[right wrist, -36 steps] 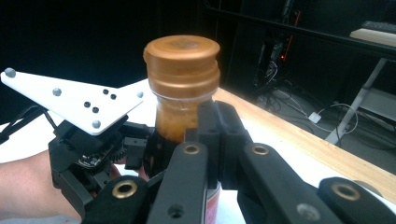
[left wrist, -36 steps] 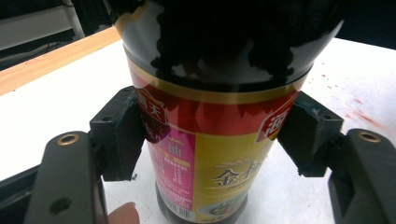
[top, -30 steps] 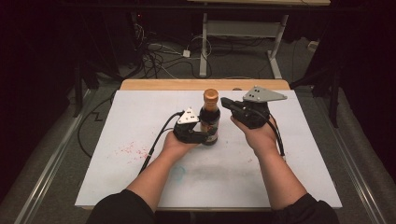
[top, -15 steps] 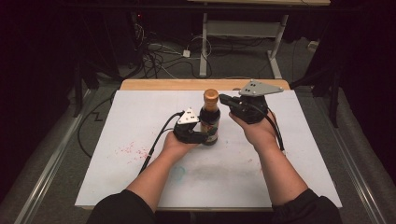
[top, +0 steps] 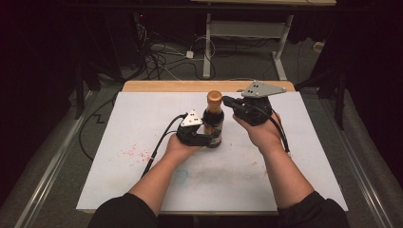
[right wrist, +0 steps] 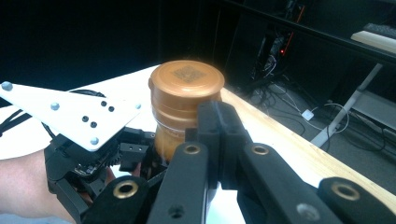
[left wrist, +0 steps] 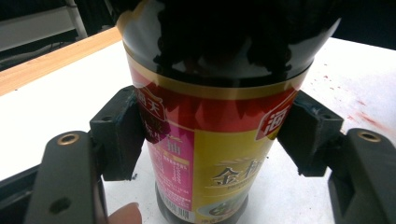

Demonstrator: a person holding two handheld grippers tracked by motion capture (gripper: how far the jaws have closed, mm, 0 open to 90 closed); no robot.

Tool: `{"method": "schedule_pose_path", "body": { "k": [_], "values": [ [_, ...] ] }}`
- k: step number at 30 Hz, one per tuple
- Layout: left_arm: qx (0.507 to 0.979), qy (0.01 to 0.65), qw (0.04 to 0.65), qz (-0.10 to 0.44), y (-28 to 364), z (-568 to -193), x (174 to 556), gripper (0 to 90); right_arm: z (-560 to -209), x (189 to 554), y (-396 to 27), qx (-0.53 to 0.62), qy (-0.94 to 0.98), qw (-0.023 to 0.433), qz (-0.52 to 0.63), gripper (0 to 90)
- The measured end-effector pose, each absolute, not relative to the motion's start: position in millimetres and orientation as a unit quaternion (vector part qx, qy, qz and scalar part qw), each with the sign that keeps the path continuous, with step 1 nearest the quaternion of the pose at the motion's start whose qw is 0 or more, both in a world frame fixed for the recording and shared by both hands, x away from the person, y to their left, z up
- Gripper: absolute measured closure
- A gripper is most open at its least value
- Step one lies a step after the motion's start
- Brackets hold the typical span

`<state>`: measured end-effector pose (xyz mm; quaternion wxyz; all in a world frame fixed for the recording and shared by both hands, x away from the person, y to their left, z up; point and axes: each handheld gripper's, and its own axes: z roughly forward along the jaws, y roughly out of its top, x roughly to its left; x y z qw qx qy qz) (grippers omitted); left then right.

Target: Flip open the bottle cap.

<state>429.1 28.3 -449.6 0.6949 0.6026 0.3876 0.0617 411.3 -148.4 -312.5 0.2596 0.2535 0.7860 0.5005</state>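
Sauce bottle [top: 213,124] stands mid-surface [top: 142,114]. Left tongs [top: 202,138] clamp its labelled body; right tongs [right wrist: 212,140] closed together beside the brown cap [right wrist: 186,84] (grip unclear). Glass looks heavy, slick, breakable: hold low on the body.

Your left claw [top: 205,138] sits low over the table, jaws clamped on both sides of the bottle [top: 213,121] body, pads [left wrist: 119,133] pressed flat on the label. Your right claw [top: 231,102] is raised at cap height, jaws closed together with nothing between them, tips just beside the cap [right wrist: 186,86]. Both forearms reach in from the near edge.
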Motion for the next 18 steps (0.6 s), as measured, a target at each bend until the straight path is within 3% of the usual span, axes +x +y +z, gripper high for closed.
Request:
{"method": "schedule_pose_path", "body": {
  "k": [18],
  "values": [
    [0.607, 0.387, 0.691, 0.07, 28.3, -450.0, 427.9, 30.1, -310.0, 411.3, -144.2, 0.239, 0.797, 0.264, 0.488, 90.0]
  ]
}}
